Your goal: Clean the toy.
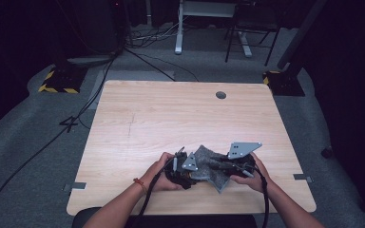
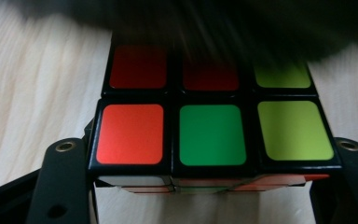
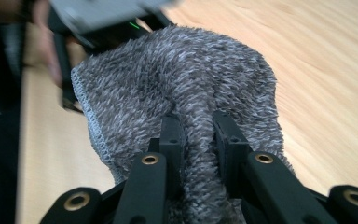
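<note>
Lower centre of the table [image 1: 138, 118]: your left gripper [image 2: 209, 186] clamps the Rubik's cube [image 2: 212, 135], your right gripper [image 3: 199, 135] pinches the grey cloth [image 3: 177, 79] draped against it. Both secured; the wiping itself looks barely begun.

My gripper [image 3: 196, 135]: the two black jaws rise from the bottom edge, pinched tight on a fold of cloth.
Cloth [image 3: 177, 79]: grey, fluffy, with a stitched hem on its left side; it bunches into a ridge between my jaws and spreads out beyond them.
Table [image 3: 317, 56]: light wood, under the cloth.
Other gripper [image 3: 107, 18]: blurred at the top left, just behind the cloth's far edge.
</note>
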The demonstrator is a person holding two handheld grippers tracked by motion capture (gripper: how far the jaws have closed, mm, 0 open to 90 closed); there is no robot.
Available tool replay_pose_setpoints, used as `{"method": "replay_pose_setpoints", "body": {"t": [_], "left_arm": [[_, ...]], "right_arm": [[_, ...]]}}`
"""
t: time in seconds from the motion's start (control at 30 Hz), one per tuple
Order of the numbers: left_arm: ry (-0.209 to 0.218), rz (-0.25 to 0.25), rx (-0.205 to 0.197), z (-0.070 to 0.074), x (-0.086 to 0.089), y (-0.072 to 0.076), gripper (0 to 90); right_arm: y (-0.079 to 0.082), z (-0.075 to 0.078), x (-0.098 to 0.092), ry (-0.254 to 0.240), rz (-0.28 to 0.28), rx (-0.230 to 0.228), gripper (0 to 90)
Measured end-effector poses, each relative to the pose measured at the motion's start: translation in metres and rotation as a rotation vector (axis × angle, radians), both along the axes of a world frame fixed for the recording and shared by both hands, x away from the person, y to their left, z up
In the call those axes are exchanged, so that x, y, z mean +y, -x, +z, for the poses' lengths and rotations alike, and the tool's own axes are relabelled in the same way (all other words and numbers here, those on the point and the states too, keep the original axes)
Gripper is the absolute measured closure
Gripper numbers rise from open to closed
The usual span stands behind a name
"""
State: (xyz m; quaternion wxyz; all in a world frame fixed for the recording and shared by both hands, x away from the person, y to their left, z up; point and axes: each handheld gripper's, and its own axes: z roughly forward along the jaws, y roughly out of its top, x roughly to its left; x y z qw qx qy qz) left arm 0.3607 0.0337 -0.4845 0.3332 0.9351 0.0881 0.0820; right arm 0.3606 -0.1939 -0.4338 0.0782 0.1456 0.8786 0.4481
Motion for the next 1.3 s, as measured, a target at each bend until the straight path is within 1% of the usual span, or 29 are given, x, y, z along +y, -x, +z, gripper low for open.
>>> {"method": "replay_pose_setpoints", "body": {"t": [0.07, 0.1, 0.13, 0.17, 0.23, 0.3, 0.33, 0.4, 0.47, 0.53, 0.6, 0.63, 0.67, 0.8, 0.87, 0.9, 0.93, 0.97, 1.0, 1.07, 1.1, 1.17, 1.2, 1.23, 1.3], "left_arm": [[-0.005, -0.02, 0.0, 0.002, -0.004, 0.003, 33.6], [-0.021, -0.024, -0.011, 0.002, -0.006, 0.005, 33.6], [-0.024, -0.019, -0.017, 0.002, -0.007, 0.006, 33.6], [-0.031, -0.015, -0.012, 0.002, -0.007, 0.006, 33.6], [-0.029, -0.013, -0.009, 0.002, -0.005, 0.005, 33.7], [-0.028, -0.012, -0.008, 0.002, -0.004, 0.004, 33.7], [-0.025, -0.008, -0.011, 0.003, -0.004, 0.004, 33.8], [-0.024, -0.002, -0.009, 0.004, -0.002, 0.004, 33.8], [-0.011, 0.002, -0.005, 0.005, 0.001, 0.003, 33.8], [0.01, 0.009, -0.001, 0.009, 0.004, 0.002, 33.8], [0.013, 0.011, -0.007, 0.011, 0.005, 0.001, 33.8], [0.016, 0.015, -0.007, 0.01, 0.004, 0.002, 33.8], [0.003, 0.006, -0.01, 0.01, 0.002, 0.001, 33.8], [-0.029, 0.003, -0.023, 0.007, -0.005, 0.004, 33.8], [-0.044, -0.003, -0.031, 0.006, -0.009, 0.006, 33.8], [-0.042, -0.014, -0.036, 0.006, -0.011, 0.007, 33.8], [-0.038, -0.012, -0.03, 0.007, -0.012, 0.008, 33.8], [-0.038, -0.02, -0.039, 0.007, -0.012, 0.008, 33.8], [-0.045, -0.016, -0.042, 0.007, -0.012, 0.009, 33.8], [-0.039, -0.006, -0.031, 0.007, -0.011, 0.009, 33.8], [-0.038, -0.006, -0.032, 0.007, -0.011, 0.008, 33.8], [-0.037, -0.007, -0.036, 0.008, -0.01, 0.008, 33.8], [-0.038, -0.003, -0.025, 0.008, -0.009, 0.008, 33.8], [-0.039, -0.007, -0.033, 0.008, -0.008, 0.007, 33.8], [-0.035, 0.003, -0.032, 0.009, -0.005, 0.007, 33.8]], "right_arm": [[0.005, 0.0, 0.01, 0.014, 0.018, -0.005, 76.2], [0.007, -0.001, 0.015, 0.019, 0.025, -0.005, 76.1], [0.009, -0.001, 0.02, 0.026, 0.03, -0.016, 76.0], [0.01, -0.002, 0.023, 0.038, 0.032, -0.026, 76.0], [0.012, -0.003, 0.027, 0.057, 0.021, -0.048, 76.0], [0.013, -0.003, 0.028, 0.075, 0.007, -0.064, 76.1], [0.012, -0.003, 0.027, 0.081, 0.005, -0.063, 76.1], [0.009, -0.004, 0.022, 0.086, -0.019, -0.064, 76.2], [0.005, -0.005, 0.017, 0.091, -0.047, -0.065, 76.4], [0.002, -0.006, 0.011, 0.118, -0.081, -0.077, 76.6], [-0.001, -0.008, 0.007, 0.105, -0.092, -0.06, 76.7], [-0.001, -0.008, 0.006, 0.102, -0.093, -0.06, 76.7], [-0.001, -0.007, 0.007, 0.102, -0.091, -0.067, 76.7], [0.007, 0.001, 0.015, 0.069, -0.051, -0.067, 76.8], [0.012, 0.004, 0.021, 0.038, -0.016, -0.048, 76.7], [0.015, 0.005, 0.025, 0.036, -0.004, -0.052, 76.7], [0.019, 0.005, 0.03, 0.044, 0.012, -0.062, 76.6], [0.021, 0.005, 0.032, 0.043, 0.014, -0.064, 76.6], [0.022, 0.005, 0.034, 0.046, 0.019, -0.066, 76.6], [0.022, 0.003, 0.036, 0.044, 0.013, -0.069, 76.5], [0.02, 0.002, 0.035, 0.042, 0.006, -0.065, 76.6], [0.018, 0.002, 0.032, 0.051, -0.007, -0.074, 76.7], [0.017, 0.001, 0.031, 0.057, -0.013, -0.081, 76.8], [0.015, 0.0, 0.028, 0.065, -0.021, -0.082, 76.9], [0.011, -0.001, 0.022, 0.071, -0.045, -0.078, 76.9]]}}
